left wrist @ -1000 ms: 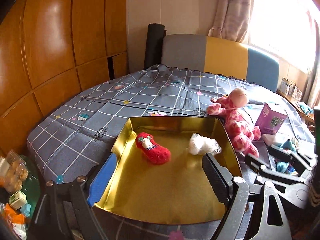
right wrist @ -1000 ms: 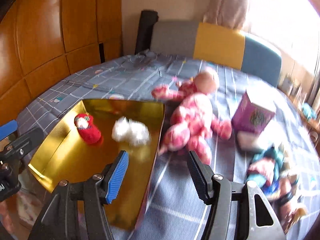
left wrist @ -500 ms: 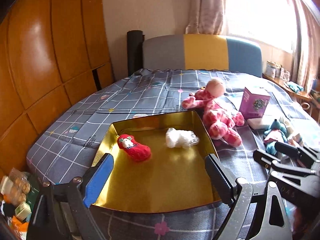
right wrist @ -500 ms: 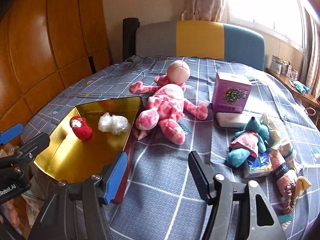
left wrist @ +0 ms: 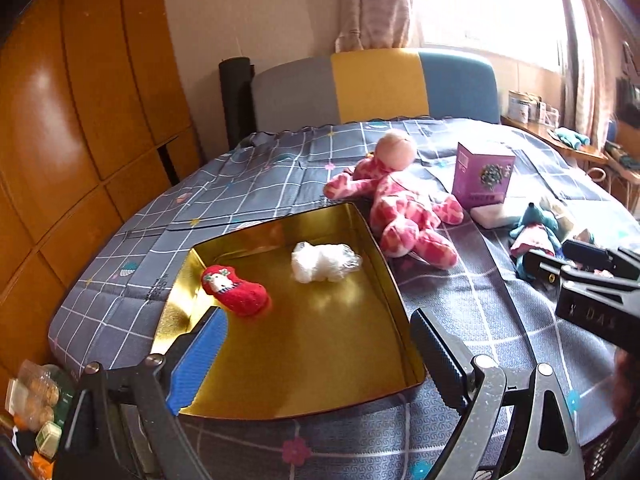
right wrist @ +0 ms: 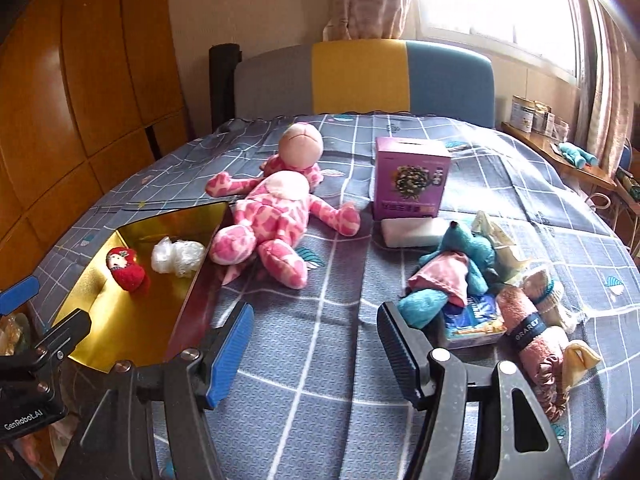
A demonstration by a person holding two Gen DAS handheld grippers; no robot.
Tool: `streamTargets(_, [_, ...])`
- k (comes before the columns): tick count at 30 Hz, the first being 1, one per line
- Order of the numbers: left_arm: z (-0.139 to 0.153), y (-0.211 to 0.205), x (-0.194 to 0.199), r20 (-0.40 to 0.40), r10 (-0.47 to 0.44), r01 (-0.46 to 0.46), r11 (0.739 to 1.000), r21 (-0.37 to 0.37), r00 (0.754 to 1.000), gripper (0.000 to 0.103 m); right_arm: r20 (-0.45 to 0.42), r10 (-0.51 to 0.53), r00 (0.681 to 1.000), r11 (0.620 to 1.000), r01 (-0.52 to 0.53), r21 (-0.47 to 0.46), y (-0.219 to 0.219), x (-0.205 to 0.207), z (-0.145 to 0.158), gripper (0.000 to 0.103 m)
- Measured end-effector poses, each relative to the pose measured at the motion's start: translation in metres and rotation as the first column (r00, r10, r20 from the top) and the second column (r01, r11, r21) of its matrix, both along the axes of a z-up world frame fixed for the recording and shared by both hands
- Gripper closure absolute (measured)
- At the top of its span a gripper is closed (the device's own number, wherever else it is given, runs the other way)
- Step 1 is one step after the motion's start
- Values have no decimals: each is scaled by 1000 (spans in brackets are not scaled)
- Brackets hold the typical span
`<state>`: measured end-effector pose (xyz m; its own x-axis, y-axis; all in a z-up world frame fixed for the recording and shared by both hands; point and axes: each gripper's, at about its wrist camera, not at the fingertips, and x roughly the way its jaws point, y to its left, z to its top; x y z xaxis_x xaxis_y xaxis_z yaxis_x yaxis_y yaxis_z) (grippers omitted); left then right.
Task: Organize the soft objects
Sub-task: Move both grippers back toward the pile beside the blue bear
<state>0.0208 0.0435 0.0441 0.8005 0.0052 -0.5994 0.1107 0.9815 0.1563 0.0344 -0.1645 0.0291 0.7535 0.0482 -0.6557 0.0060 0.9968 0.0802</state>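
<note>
the left gripper (left wrist: 316, 344) hangs over the near end of the gold tray (left wrist: 372, 236), its jaws spread wide with nothing between them. the right gripper (right wrist: 314, 338) is over bare bedspread (right wrist: 328, 380) to the right of the tray, jaws about half apart and holding nothing; they have just been opening a little.

inside the tray lie a red knitted sock (left wrist: 236, 290) toward its left side and a white fluffy toy (left wrist: 322, 260) further in, the two apart from each other. just beyond the tray's far right corner a pink spotted plush doll (right wrist: 272, 216) sprawls on its back, one foot close against the tray wall.

further right a purple box (right wrist: 410, 178) stands upright with a white bar (right wrist: 412, 232) lying at its foot. near that is a heap of soft bits: a blue plush toy (right wrist: 464, 248) with a pink cloth (right wrist: 442, 274) draped on it, a pink rolled towel (right wrist: 528, 328) with a dark band, and a scrunchie (right wrist: 554, 380) at the near right. a grey, yellow and blue headboard (right wrist: 360, 76) stands at the far end.
</note>
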Motion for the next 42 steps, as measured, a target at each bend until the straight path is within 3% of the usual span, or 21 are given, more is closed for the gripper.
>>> streamTargets(7, [-6, -18, 4, -23, -42, 43, 999, 25, 999, 10, -13, -51, 999, 998, 51, -28, -38, 4, 3, 38])
streamTargets(12, [-8, -33, 9, -42, -91, 93, 995, 33, 995, 10, -13, -131, 991, 989, 130, -69, -91, 11, 15, 38])
streamTargets(16, [-6, -50, 17, -57, -154, 155, 988, 19, 986, 10, 0, -245, 969, 965, 244, -93, -146, 17, 22, 38])
streamTargets(21, [-2, -78, 31, -81, -230, 231, 973, 6, 970, 10, -18, -373, 928, 924, 369, -103, -203, 23, 8, 38])
streamTargets(26, [-3, -111, 59, -143, -286, 281, 958, -54, 947, 11, -65, -405, 912, 914, 406, -10, -230, 21, -8, 38])
streamTargets(34, [-20, -172, 104, -207, -345, 355, 935, 11, 916, 14, -61, -419, 906, 900, 423, 106, -243, 15, -7, 38])
streamTargets(37, [-28, -192, 120, -245, -378, 383, 923, -31, 893, 24, -70, -434, 898, 884, 439, 158, -252, 12, -8, 38])
streamTargets(42, [-46, -225, 128, -305, -441, 443, 894, -67, 844, 28, -68, -439, 896, 876, 444, 189, -256, 9, -7, 38])
